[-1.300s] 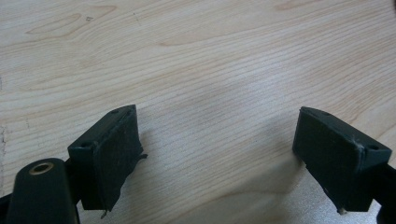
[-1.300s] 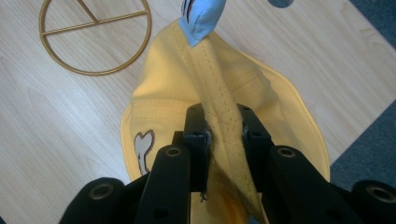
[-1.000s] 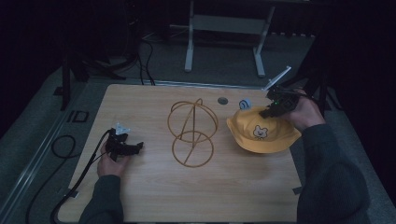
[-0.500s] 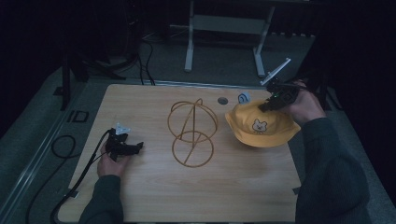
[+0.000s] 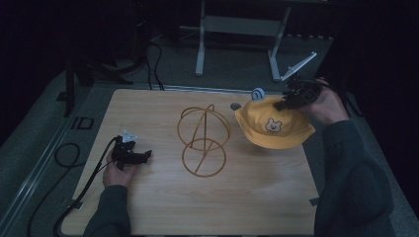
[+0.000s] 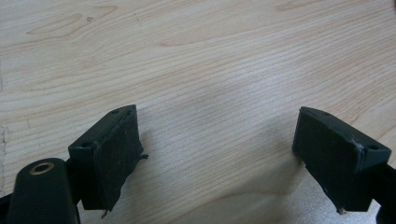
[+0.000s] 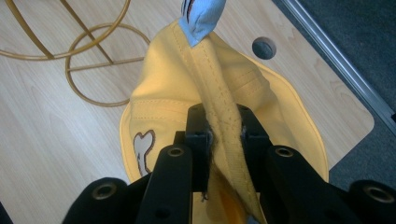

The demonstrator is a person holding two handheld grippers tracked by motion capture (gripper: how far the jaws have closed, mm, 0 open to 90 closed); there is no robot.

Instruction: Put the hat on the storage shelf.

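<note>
Right gripper (image 7: 224, 135): clamped on a pinched fold of the yellow cloth bucket hat (image 5: 274, 124), right of frame.
Left gripper (image 6: 224, 154): jaws apart, nothing held.
Risk: thin fold could slip out; brim could be snagged on the gold wire stand (image 5: 203, 140) at centre.

At frame centre we see the gold wire hat stand (image 5: 202, 140) on the pale wooden table (image 5: 257, 197), the yellow bucket hat (image 5: 272, 126) just right of it, and the left gripper (image 5: 144, 156) at lower left.

Hat (image 7: 177, 88) brim cut off at bottom edge
</note>
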